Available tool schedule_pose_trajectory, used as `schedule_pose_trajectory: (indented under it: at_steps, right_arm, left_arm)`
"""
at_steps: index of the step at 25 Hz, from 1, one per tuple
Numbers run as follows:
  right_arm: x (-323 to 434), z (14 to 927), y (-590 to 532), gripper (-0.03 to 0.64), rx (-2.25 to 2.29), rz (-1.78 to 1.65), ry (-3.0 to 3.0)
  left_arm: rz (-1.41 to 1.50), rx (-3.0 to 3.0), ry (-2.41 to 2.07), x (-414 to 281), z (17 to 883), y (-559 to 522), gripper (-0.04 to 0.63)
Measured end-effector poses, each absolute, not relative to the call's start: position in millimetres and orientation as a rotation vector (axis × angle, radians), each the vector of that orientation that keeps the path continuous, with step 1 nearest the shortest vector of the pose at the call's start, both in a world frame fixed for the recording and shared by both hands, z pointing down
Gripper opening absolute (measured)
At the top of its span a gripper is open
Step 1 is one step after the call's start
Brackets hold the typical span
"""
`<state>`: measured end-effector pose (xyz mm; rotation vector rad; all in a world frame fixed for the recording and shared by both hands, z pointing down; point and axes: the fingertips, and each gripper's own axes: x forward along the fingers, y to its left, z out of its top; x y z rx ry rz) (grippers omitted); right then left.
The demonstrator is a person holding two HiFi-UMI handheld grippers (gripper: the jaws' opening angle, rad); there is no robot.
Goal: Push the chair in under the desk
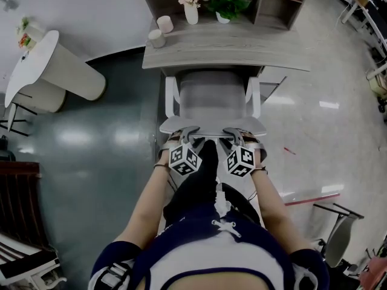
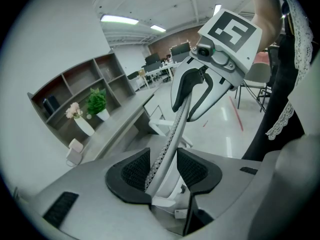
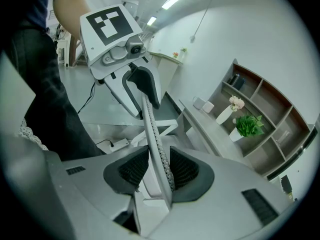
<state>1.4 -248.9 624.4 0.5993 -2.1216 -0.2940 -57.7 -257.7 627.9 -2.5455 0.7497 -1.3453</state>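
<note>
A chair with a white frame and grey seat (image 1: 211, 98) stands with its seat partly under the grey desk (image 1: 242, 53). Its thin mesh backrest top edge (image 1: 211, 125) faces me. My left gripper (image 1: 189, 135) clamps that edge on the left, and my right gripper (image 1: 233, 135) clamps it on the right. In the left gripper view the backrest edge (image 2: 172, 134) runs between the dark pads of the left gripper (image 2: 164, 166). The right gripper view shows the same edge (image 3: 152, 134) pinched in the right gripper (image 3: 159, 169).
On the desk stand a flower vase (image 1: 191, 6), a potted plant (image 1: 228, 3) and two white cups (image 1: 160, 31), under a shelf unit. A round white table (image 1: 54, 65) is at the left, and another chair (image 1: 338, 237) at the lower right. A power strip (image 3: 112, 145) lies on the floor.
</note>
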Motion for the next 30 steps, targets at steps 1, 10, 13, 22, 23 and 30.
schedule_pose_trajectory:
  at_steps: [1, 10, 13, 22, 23, 30]
  right_arm:
    - [1, 624, -251, 0.124, 0.598, -0.294, -2.122]
    - [1, 624, -260, 0.124, 0.594, -0.291, -2.121]
    - [0, 624, -265, 0.124, 0.592, -0.286, -2.123]
    - [1, 625, -277, 0.124, 0.581, -0.266, -2.124]
    - [1, 625, -279, 0.124, 0.580, -0.264, -2.124]
    - [2, 624, -292, 0.124, 0.566, -0.233, -2.125]
  left_arm:
    - [-1.346, -2.545, 0.750, -58, 628, -259, 0.173]
    - [-1.337, -2.541, 0.754, -59, 627, -268, 0.173]
    - [-1.336, -2.538, 0.757, -59, 627, -273, 0.173]
    - [-1.342, -2.548, 0.756, -58, 628, -286, 0.173]
    - [-1.343, -2.549, 0.756, -58, 628, -288, 0.173]
    - [-1.347, -2.549, 0.751, -57, 627, -300, 0.172]
